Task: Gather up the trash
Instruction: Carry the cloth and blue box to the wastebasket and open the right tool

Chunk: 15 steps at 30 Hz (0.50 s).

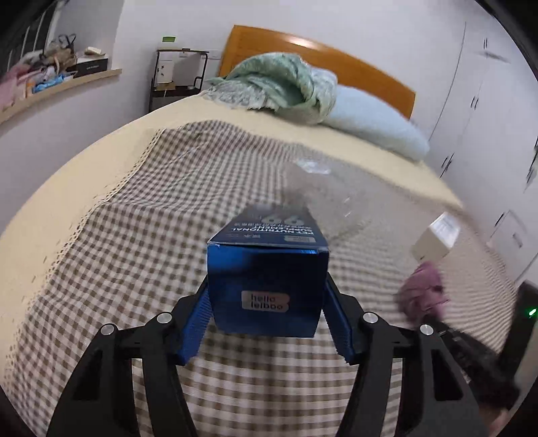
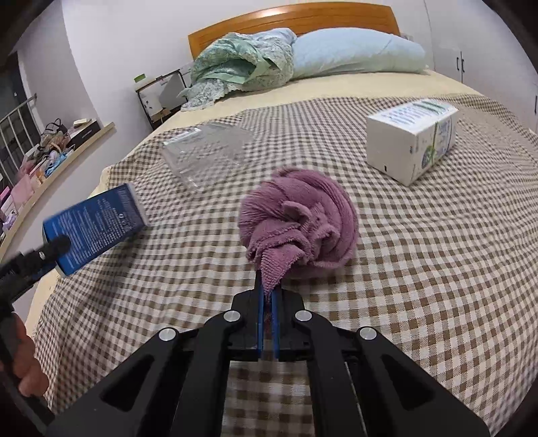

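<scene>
A blue carton point(image 1: 265, 269) labelled as a pet supplement sits between the blue pads of my left gripper point(image 1: 268, 292), which press on its two sides. The right wrist view shows that blue carton point(image 2: 97, 225) lifted off the bed at the left, with the left gripper point(image 2: 50, 250) on its near end. My right gripper point(image 2: 268, 289) is shut on a corner of a bunched purple cloth point(image 2: 299, 218), which rests on the checked blanket point(image 2: 420, 269). A clear plastic container point(image 2: 205, 151) and a white carton point(image 2: 413, 137) lie further up the bed.
A green quilt point(image 2: 235, 64) and a pale blue pillow point(image 2: 356, 53) lie by the wooden headboard point(image 2: 302, 16). A cluttered curved shelf point(image 2: 50, 158) and a black side table point(image 1: 178, 77) stand left of the bed. White wardrobes point(image 1: 481, 101) line the right. A hand point(image 2: 23, 363) holds the left tool.
</scene>
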Available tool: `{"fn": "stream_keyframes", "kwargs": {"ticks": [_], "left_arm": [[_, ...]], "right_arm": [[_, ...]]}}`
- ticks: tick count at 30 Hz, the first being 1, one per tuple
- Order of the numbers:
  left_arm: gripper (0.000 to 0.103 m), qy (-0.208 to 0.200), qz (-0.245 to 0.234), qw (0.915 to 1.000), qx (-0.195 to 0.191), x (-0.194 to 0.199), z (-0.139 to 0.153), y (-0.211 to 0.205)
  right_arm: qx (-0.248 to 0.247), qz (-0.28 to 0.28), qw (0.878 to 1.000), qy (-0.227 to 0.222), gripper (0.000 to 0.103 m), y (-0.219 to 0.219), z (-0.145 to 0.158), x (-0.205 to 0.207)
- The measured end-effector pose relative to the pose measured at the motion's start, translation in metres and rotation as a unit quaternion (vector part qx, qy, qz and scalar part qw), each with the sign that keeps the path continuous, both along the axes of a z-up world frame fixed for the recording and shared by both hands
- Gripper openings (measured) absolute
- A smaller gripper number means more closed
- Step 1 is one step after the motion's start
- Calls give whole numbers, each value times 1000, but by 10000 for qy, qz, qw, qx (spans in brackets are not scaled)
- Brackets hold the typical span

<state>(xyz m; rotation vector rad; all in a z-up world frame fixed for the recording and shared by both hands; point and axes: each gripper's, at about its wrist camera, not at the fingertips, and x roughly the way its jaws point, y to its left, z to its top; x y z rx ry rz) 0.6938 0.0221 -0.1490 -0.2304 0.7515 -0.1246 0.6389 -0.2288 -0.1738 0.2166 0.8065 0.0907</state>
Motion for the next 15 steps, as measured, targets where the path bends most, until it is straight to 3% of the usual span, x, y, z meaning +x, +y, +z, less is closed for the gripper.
{"fn": "stream_keyframes", "kwargs": {"ticks": [3,6,10,15], "left_arm": [[58,67,31,9998,157,-1,3,-9],[57,138,148,9998,-25,-6,11,-13],[57,-38,214,9996,-201,-36,34,-19],[57,-340,373,9986,-124,-90,67,-39]], "right_arm": [[33,44,10000,-70,4,5,5,-2],[65,141,9997,-167,4,10,14,-8],[607,134,9979,-174,4,7,29,-32],[179,302,9991,-217,4,4,56,-95]]}}
